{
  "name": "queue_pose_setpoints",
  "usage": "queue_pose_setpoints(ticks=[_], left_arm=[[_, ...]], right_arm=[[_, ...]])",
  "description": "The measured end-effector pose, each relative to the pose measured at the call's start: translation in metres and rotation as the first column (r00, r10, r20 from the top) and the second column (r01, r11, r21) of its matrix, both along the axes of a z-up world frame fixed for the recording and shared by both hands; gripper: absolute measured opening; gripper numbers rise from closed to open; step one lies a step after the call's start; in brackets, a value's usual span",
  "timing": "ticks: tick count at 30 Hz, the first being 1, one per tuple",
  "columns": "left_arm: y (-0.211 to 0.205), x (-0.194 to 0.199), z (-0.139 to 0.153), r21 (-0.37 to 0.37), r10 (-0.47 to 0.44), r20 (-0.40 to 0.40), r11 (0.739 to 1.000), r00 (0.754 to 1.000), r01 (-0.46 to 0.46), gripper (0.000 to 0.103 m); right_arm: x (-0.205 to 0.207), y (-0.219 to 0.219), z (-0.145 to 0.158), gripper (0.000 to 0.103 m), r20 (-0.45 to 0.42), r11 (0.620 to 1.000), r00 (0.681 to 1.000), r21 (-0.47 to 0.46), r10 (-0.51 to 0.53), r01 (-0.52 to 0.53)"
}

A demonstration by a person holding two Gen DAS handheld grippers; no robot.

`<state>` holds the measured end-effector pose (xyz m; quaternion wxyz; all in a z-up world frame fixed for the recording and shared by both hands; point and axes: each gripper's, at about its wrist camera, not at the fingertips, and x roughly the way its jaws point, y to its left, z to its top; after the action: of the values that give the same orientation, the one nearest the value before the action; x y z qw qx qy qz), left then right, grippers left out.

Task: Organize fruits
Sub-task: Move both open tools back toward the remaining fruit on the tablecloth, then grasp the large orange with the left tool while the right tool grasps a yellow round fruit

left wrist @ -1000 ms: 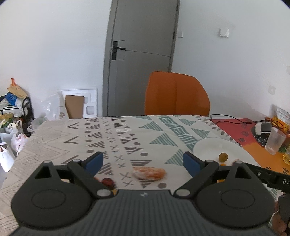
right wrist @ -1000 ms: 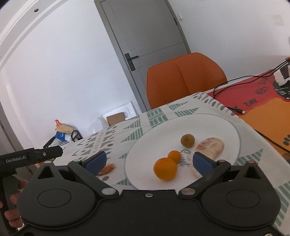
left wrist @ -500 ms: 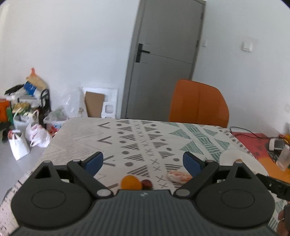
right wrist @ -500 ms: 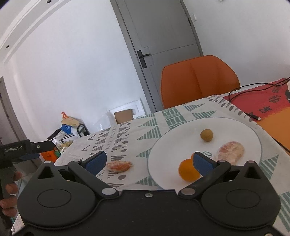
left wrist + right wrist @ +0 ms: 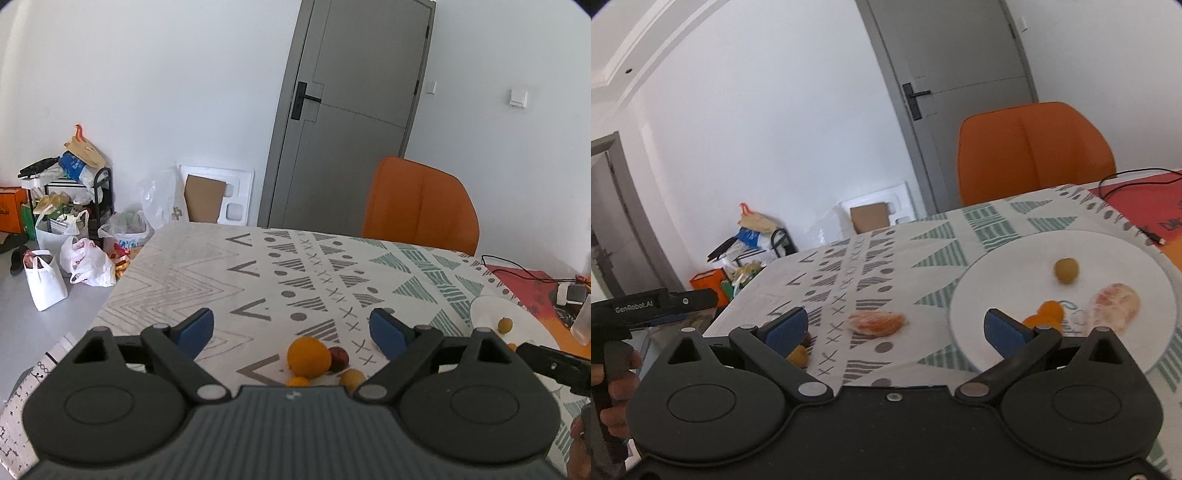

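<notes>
The left gripper (image 5: pixel 291 328) has its jaws spread wide with nothing pinched, though they have just been closing a little, and low in the middle of its view four fruits sit close together on the patterned surface (image 5: pixel 207 266): one big orange (image 5: pixel 308 356), one dark red fruit (image 5: pixel 339 358) touching it, and two small orange fruits (image 5: pixel 297 381) partly hidden by the gripper. The right gripper (image 5: pixel 897 326) is spread wide too and holds nothing. In its view one peeled orange piece (image 5: pixel 877 322) lies on the surface between its fingers, and the one white plate (image 5: pixel 997 284) at the right holds one small yellow fruit (image 5: pixel 1066 270), one peeled pink fruit (image 5: pixel 1117 304) and an orange fruit (image 5: pixel 1048 313).
</notes>
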<state>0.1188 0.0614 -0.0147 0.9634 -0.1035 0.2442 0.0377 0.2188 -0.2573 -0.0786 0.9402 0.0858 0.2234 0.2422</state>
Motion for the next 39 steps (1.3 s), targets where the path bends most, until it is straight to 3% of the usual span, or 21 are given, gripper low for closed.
queue_pose_setpoints(ticks=[5, 13, 19, 39], left_arm=[[0.006, 0.000, -0.008, -0.014, -0.004, -0.017, 1.000, 1.000, 0.004, 0.079], [0.016, 0.004, -0.024, -0.053, -0.012, -0.054, 0.999, 0.998, 0.010, 0.057], [0.021, 0.005, -0.035, -0.072, -0.023, -0.074, 0.997, 0.997, 0.018, 0.049], [0.047, 0.009, -0.056, -0.140, -0.018, -0.101, 0.990, 0.995, 0.004, 0.045]], right_arm=[[0.001, 0.015, -0.003, 0.102, -0.011, 0.999, 0.999, -0.025, 0.037, -0.037], [0.009, 0.038, -0.009, 0.077, -0.057, 0.993, 0.994, -0.055, 0.097, -0.100], [0.015, 0.054, -0.015, 0.064, -0.089, 0.989, 0.988, -0.065, 0.127, -0.133], [0.037, 0.121, -0.037, 0.038, -0.182, 0.963, 0.958, -0.115, 0.222, -0.245]])
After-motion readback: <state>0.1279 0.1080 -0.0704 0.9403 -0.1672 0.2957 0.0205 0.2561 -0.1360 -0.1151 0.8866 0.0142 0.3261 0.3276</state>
